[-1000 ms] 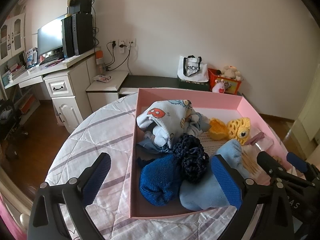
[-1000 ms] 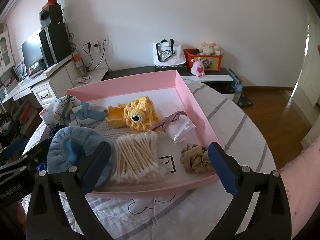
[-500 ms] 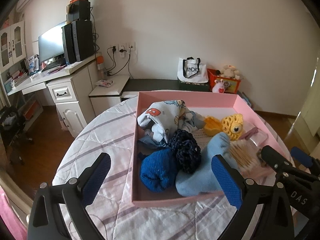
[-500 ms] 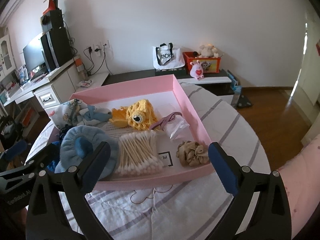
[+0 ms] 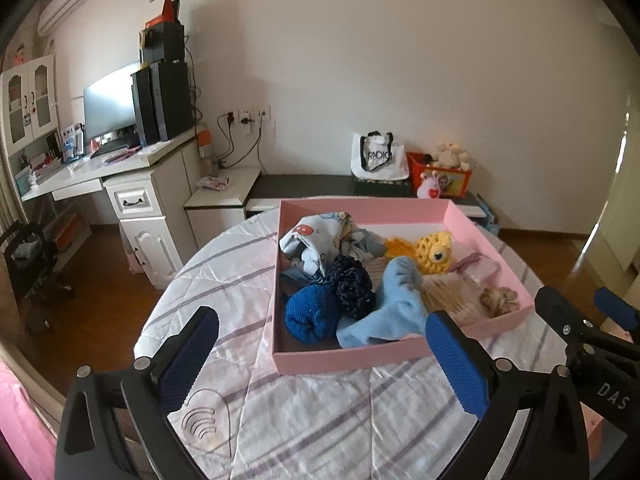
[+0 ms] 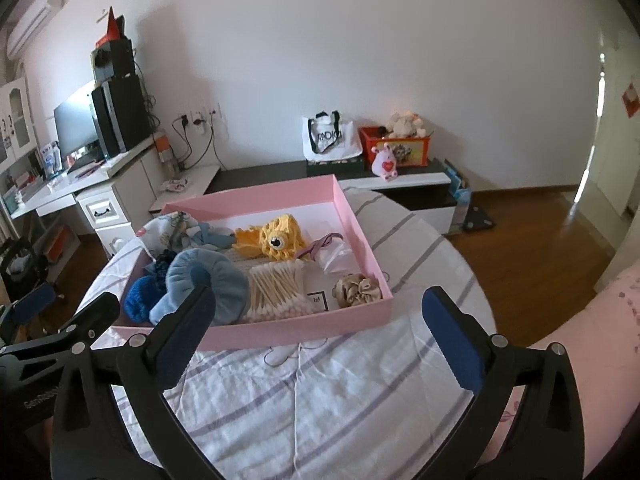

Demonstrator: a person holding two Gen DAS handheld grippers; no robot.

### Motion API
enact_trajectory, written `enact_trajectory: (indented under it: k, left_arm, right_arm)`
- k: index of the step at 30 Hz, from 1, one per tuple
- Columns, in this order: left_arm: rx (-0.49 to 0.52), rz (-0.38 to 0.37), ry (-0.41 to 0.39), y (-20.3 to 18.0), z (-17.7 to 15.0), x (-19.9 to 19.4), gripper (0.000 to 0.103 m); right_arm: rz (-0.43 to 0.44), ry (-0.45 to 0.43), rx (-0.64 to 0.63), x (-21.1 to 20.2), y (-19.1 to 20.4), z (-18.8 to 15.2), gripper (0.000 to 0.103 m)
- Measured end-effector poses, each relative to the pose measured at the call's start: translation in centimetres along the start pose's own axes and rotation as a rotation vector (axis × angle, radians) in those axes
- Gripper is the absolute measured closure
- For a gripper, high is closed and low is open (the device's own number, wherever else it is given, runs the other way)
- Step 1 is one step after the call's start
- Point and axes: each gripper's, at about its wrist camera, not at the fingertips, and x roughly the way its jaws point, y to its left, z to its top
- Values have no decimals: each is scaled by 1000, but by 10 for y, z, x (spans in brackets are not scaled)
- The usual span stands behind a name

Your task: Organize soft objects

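A pink box (image 5: 400, 354) (image 6: 362, 236) sits on a round table under a striped white quilt (image 5: 320, 408). Inside it lie a light blue sock (image 5: 384, 316) (image 6: 208, 280), a dark blue knit roll (image 5: 310, 312), a navy scrunchie (image 5: 352, 280), a printed cloth (image 5: 320, 236), a yellow crochet toy (image 5: 434, 250) (image 6: 280, 238), cotton swabs (image 6: 280, 288) and a beige scrunchie (image 6: 356, 290). My left gripper (image 5: 320, 360) hangs open over the quilt in front of the box, holding nothing. The jaws of my right gripper (image 6: 316, 332) are opening wide, with nothing between them.
Behind the table stand a white desk (image 5: 132, 196) with a monitor, a low dark bench (image 5: 320, 184) with a white bag and a red toy box (image 6: 394, 146). Wooden floor (image 6: 540, 240) lies to the right. A pink-sleeved arm (image 6: 580, 340) shows at the right edge.
Both grippers have pulled back and up from the box, which now looks smaller and farther away. The light blue sock lies free in the box. The right jaws stand slightly wider.
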Motion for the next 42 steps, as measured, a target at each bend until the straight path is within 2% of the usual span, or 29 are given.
enact_trajectory:
  k: [13, 27, 42]
  left_arm:
    - [7, 9, -104, -6, -23, -108, 0]
    - [5, 18, -239, -10, -57, -214, 0]
    - [3, 29, -352, -16, -91, -288, 0]
  right_arm:
    - [-2, -94, -21, -84, 1, -7, 0]
    - [8, -242, -39, -172, 2, -17, 0]
    - [19, -373, -50, -242, 4, -31, 0]
